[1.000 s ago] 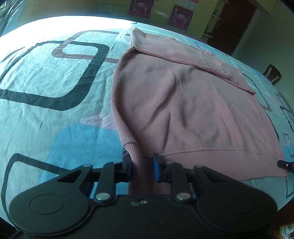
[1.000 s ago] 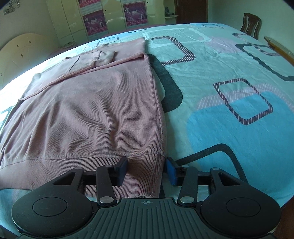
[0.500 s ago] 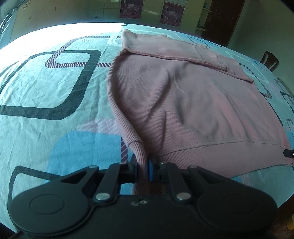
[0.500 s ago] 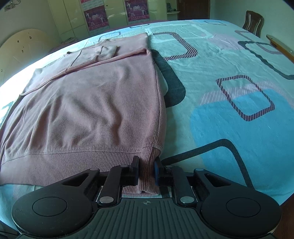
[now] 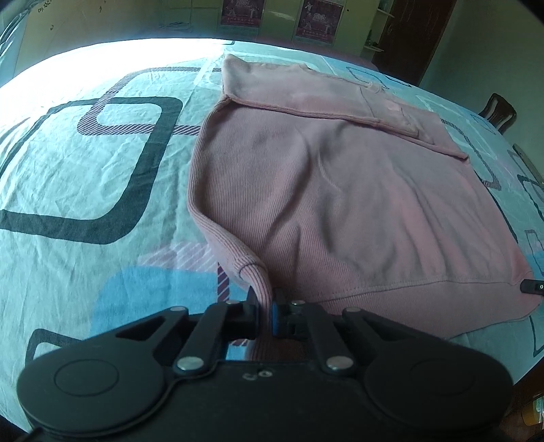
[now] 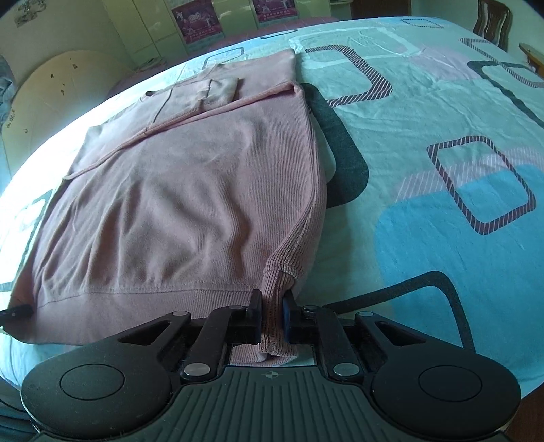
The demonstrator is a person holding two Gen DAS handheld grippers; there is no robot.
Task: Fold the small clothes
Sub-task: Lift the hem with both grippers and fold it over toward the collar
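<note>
A pink ribbed sweater (image 5: 340,190) lies flat on the patterned sheet, sleeves folded across its far end; it also shows in the right wrist view (image 6: 190,204). My left gripper (image 5: 264,299) is shut on the sweater's near left hem corner, lifted slightly. My right gripper (image 6: 272,306) is shut on the near right hem corner, which bunches up between the pads. The right gripper's tip (image 5: 533,286) shows at the right edge of the left wrist view, and the left gripper's tip (image 6: 17,311) at the left edge of the right wrist view.
The light blue sheet (image 5: 102,190) with dark rounded squares covers the whole surface, also in the right wrist view (image 6: 442,170). A wooden chair (image 5: 499,110) stands beyond the far right edge. Cabinets with posters (image 6: 200,20) line the back wall.
Both grippers closed from open onto the two hem corners. The corners are now raised off the sheet and pulled slightly toward me.
</note>
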